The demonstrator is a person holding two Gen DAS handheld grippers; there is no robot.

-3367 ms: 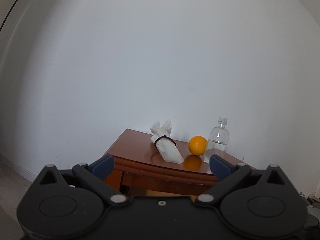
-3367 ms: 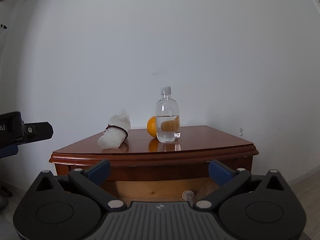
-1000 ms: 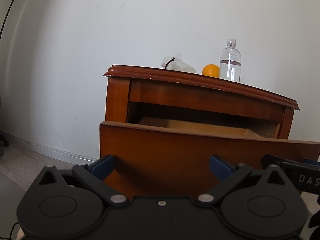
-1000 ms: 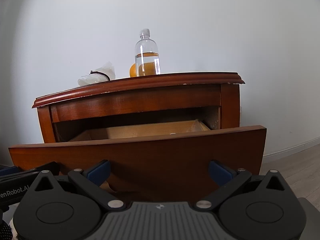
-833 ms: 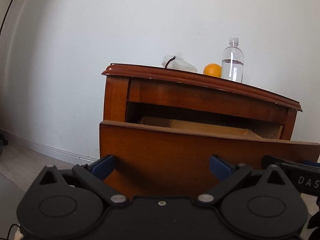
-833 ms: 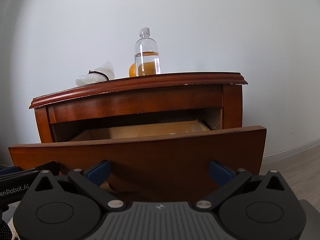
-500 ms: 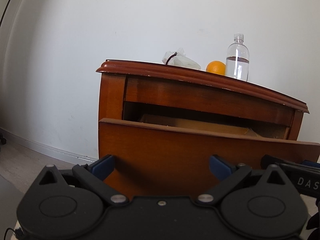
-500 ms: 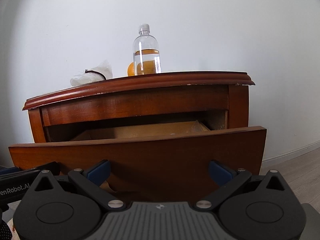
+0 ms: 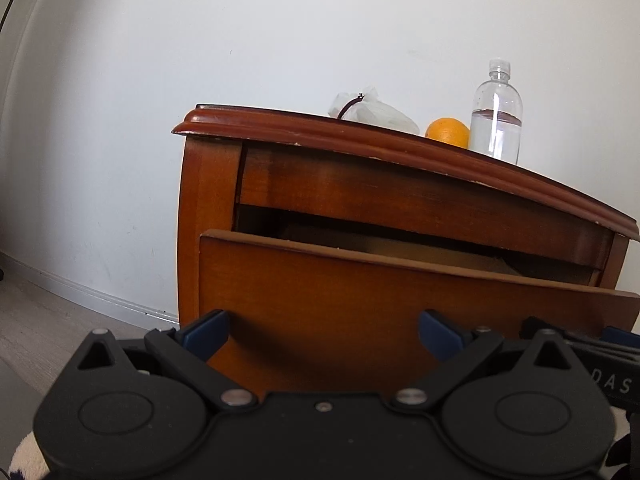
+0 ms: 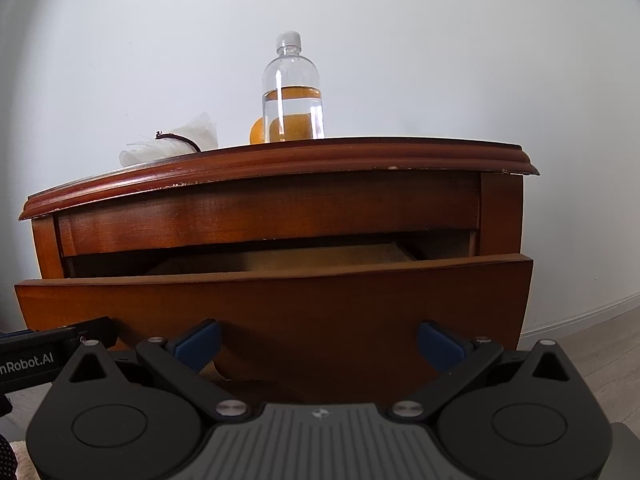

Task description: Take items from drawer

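The wooden drawer (image 9: pixel 360 300) (image 10: pixel 280 312) of a brown nightstand (image 9: pixel 400 196) (image 10: pixel 260 204) stands a little way out, and only a narrow gap shows above its front. A clear water bottle (image 9: pixel 496 120) (image 10: pixel 292 92), an orange (image 9: pixel 447 132) (image 10: pixel 258 130) and a white bag tied with a dark band (image 9: pixel 368 111) (image 10: pixel 172 144) rest on the top. My left gripper (image 9: pixel 324 330) and right gripper (image 10: pixel 318 342) are both open and empty, low in front of the drawer front. The drawer's inside is mostly hidden.
A white wall (image 9: pixel 280 32) stands behind the nightstand. Grey wood floor (image 9: pixel 36 320) (image 10: pixel 592 344) lies on both sides. The other gripper's body shows at the right edge of the left wrist view (image 9: pixel 600 364) and the left edge of the right wrist view (image 10: pixel 36 356).
Over the last second the drawer has slid inward and its gap has narrowed. Both cameras have sunk lower and closer. About three seconds ago I looked down on the nightstand top from farther away.
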